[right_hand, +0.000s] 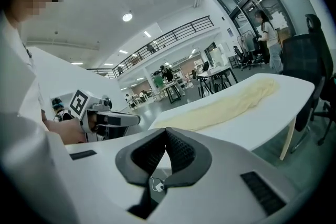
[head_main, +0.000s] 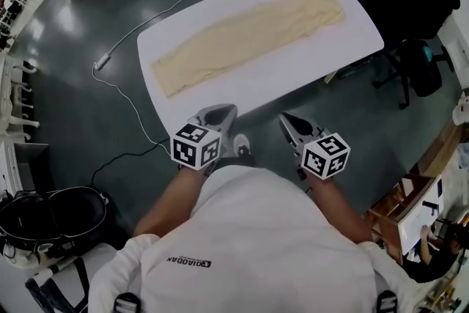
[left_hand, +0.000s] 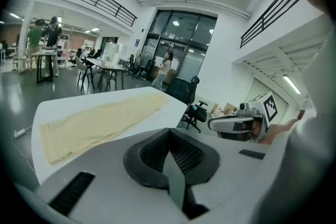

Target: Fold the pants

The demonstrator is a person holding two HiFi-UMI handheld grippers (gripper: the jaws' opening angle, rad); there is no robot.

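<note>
One pair of pants (head_main: 249, 40) lies flat on the single white surface (head_main: 330, 59). It is cream-coloured, stretched out long and unfolded, and runs slantwise from the near left part of the top to the far right. Bare white shows all round it, and nothing else sits on the top.

There are two grippers, one in each of the person's hands, and both hang just off the near edge of the surface, well apart from the cloth. The left gripper (head_main: 220, 113) has its fingers (left_hand: 181, 155) pressed together at the tips with nothing between them. Its own view looks past them at the pants (left_hand: 100, 120) and at the other tool off to the side. The right gripper (head_main: 289, 121) is the same: its fingers (right_hand: 181, 152) meet at the tip and are empty, and the pants (right_hand: 226, 105) lie beyond them on the tabletop. Each gripper carries one marker cube – the left cube (head_main: 196, 146) and the right cube (head_main: 325, 155) – so two in all.

On the dark floor, one white cable (head_main: 102, 62) trails past the left end of the surface. One black office chair (head_main: 410, 70) stands by the right end. A black bag (head_main: 51, 220) sits on the floor at the person's left; what it holds cannot be made out.
</note>
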